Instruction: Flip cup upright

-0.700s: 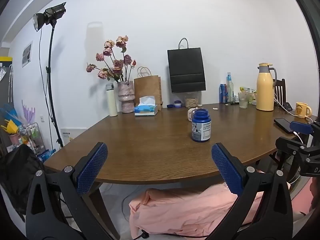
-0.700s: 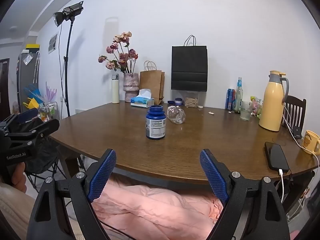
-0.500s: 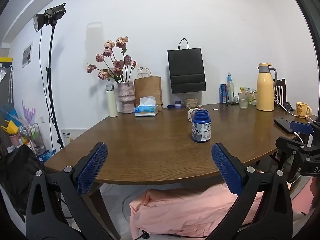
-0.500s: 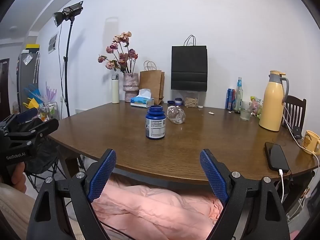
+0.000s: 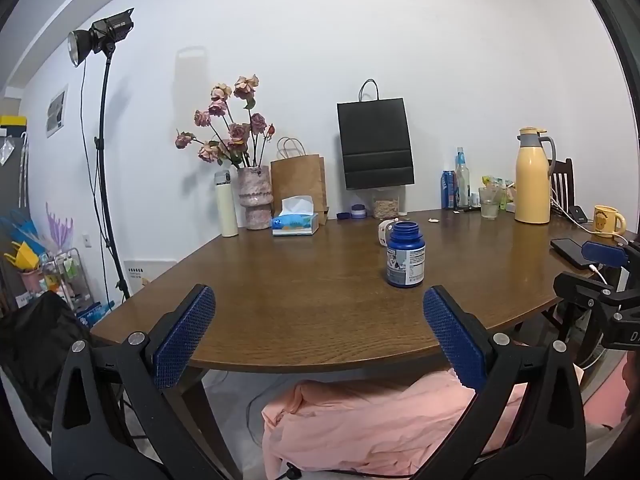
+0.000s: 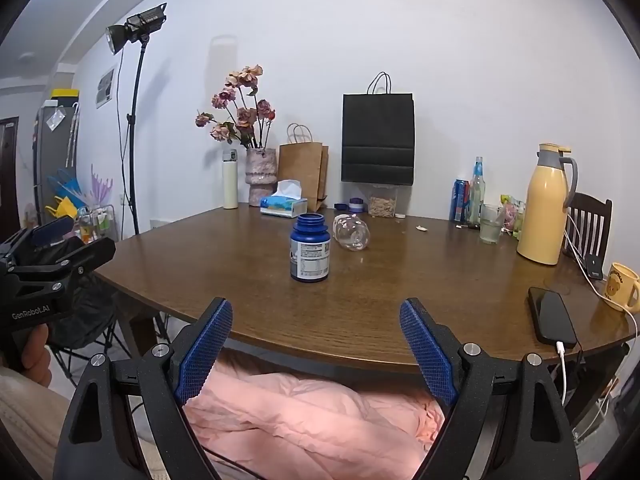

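Note:
A clear glass cup [image 6: 351, 233] lies on its side on the brown table [image 6: 400, 300], just behind and right of a blue open bottle [image 6: 311, 253]. In the left wrist view the cup [image 5: 385, 232] is mostly hidden behind the blue bottle [image 5: 405, 260]. My left gripper [image 5: 318, 336] is open and empty, held before the table's near edge. My right gripper [image 6: 316, 340] is open and empty, also short of the near edge. Both are well short of the cup.
A black phone [image 6: 551, 315] on a cable lies at the right edge by a yellow mug [image 6: 622, 286]. A yellow thermos jug [image 6: 546, 204], a glass, bottles, a tissue box [image 6: 283, 205], a vase and paper bags stand at the back. Pink cloth [image 6: 312, 412] lies below.

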